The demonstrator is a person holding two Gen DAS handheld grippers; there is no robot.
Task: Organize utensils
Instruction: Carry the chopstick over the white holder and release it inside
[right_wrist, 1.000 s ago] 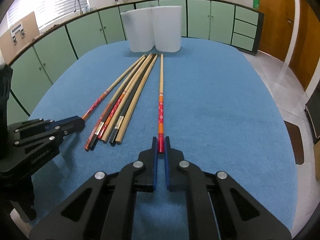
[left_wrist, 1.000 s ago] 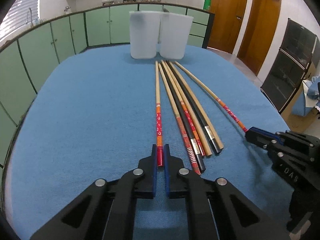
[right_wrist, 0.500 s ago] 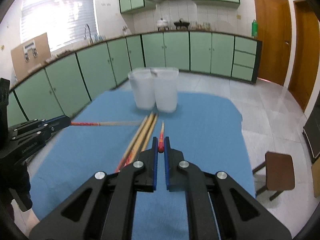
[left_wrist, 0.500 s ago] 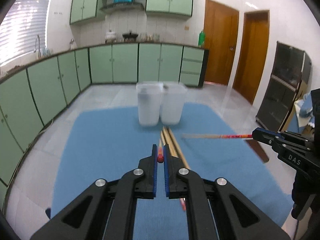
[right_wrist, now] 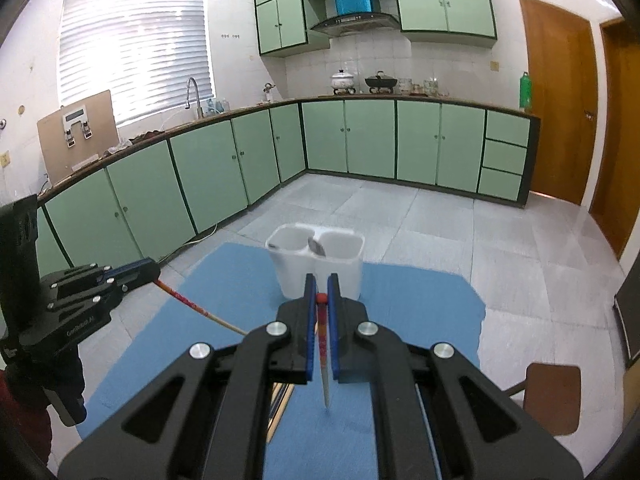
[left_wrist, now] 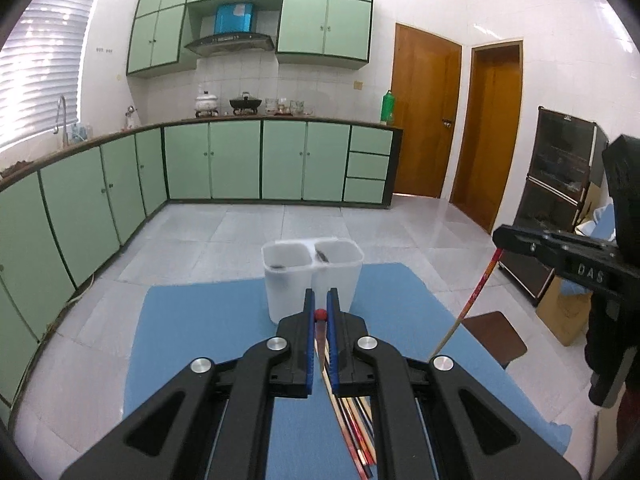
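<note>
Each gripper pinches one chopstick by its red end, jaws pressed together on it, with the long shaft hanging down toward the blue worktop (left_wrist: 200, 340). The left gripper (left_wrist: 320, 316) grips its chopstick (left_wrist: 320, 344) just below the tip, and the same stick slants from it in the right wrist view. The right gripper (right_wrist: 321, 298) holds its chopstick (right_wrist: 323, 364) the same way, its pale tip close to the cloth; I cannot tell whether it touches. The remaining chopsticks (left_wrist: 356, 436) lie bundled on the worktop below the left gripper. The white double-compartment holder (left_wrist: 312, 276) stands at the far end of the cloth, something dark already in each cup. The main risk, as I judge it, is the grip itself: a thin round stick held at its very end can pivot or slide out between the pads. A swinging lower end could also strike the holder's rim rather than drop in, or tip the light holder. With both sticks aloft and near each other, they could cross and knock one loose. A low pass might drag a tip through the bundle and scatter it.
</note>
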